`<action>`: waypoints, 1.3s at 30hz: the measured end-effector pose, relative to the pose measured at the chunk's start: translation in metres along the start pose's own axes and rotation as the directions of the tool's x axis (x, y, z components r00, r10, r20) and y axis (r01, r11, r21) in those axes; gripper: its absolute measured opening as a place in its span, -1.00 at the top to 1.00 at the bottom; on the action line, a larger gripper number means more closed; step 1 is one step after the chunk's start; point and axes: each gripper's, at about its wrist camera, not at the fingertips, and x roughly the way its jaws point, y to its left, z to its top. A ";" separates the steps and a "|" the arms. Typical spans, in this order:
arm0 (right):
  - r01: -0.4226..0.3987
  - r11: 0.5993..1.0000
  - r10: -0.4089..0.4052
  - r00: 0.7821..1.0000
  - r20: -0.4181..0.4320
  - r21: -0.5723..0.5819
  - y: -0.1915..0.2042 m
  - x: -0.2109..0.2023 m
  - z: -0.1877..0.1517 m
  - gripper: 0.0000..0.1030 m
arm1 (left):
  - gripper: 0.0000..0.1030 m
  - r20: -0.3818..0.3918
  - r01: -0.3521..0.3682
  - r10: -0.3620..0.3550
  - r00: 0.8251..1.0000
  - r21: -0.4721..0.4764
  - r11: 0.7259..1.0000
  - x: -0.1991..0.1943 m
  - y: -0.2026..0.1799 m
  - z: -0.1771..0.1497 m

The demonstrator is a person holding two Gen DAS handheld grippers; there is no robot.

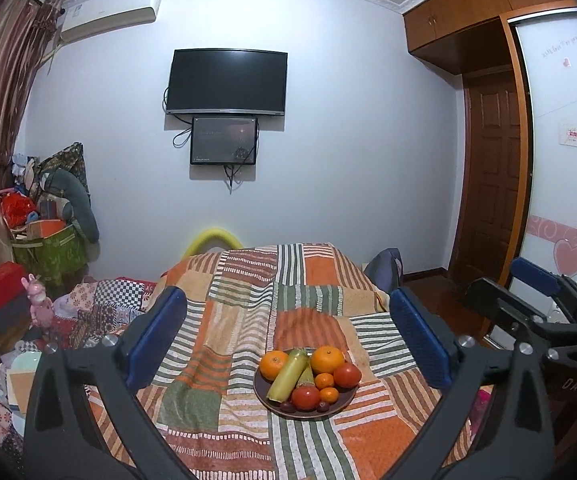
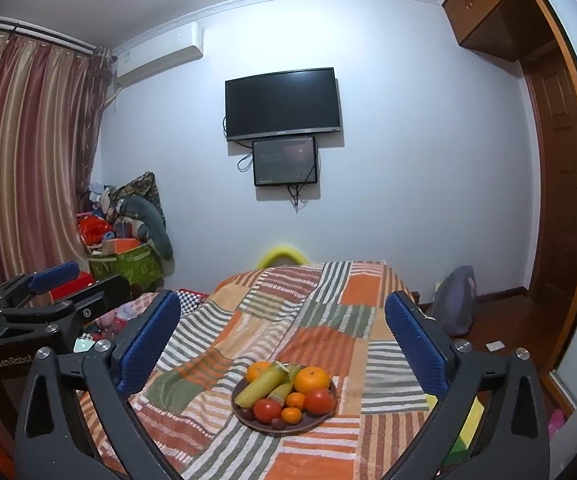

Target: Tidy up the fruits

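Note:
A dark round plate [image 1: 342, 407] sits on a patchwork striped cloth [image 1: 224, 320] over a table. It holds two large oranges [image 1: 327, 359], two red tomatoes [image 1: 305, 397], two small mandarins [image 1: 324, 381], two corn cobs in green husk [image 1: 288, 374] and small dark fruits [image 1: 287, 407]. The plate also shows in the right wrist view [image 2: 320, 420]. My left gripper [image 1: 288, 340] is open and empty, above and short of the plate. My right gripper [image 2: 282, 344] is open and empty, likewise short of the plate. The right gripper also shows at the right of the left view [image 1: 528, 300].
A TV [image 1: 227, 82] and a small screen [image 1: 223, 141] hang on the far wall. Piled bags and boxes [image 1: 48, 220] stand at the left by the curtain. A wardrobe and door [image 1: 492, 184] are at the right. A grey bag [image 2: 454, 300] lies on the floor.

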 end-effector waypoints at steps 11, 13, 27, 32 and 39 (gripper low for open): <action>0.011 1.000 -0.011 1.000 -0.007 -0.003 0.000 -0.002 0.000 -0.99 | -0.99 -0.001 0.004 -0.004 1.000 0.014 1.000 -0.002 -0.003 -0.001; 0.011 1.000 -0.012 1.000 -0.009 -0.003 0.001 -0.003 0.000 -0.99 | -0.99 -0.002 0.005 -0.005 1.000 0.015 1.000 -0.002 -0.003 -0.001; 0.009 1.000 -0.009 1.000 -0.010 0.009 -0.001 -0.004 0.003 -1.00 | -1.00 -0.014 0.008 -0.007 1.000 0.022 1.000 0.001 -0.005 -0.003; 0.009 1.000 -0.009 1.000 -0.009 0.015 -0.002 -0.005 0.004 -1.00 | -1.00 -0.018 0.010 -0.010 1.000 0.019 1.000 0.003 -0.005 -0.003; 0.005 1.000 -0.005 1.000 -0.014 0.021 -0.003 -0.005 0.003 -1.00 | -1.00 -0.020 0.029 -0.028 0.999 0.013 1.000 0.003 -0.003 -0.002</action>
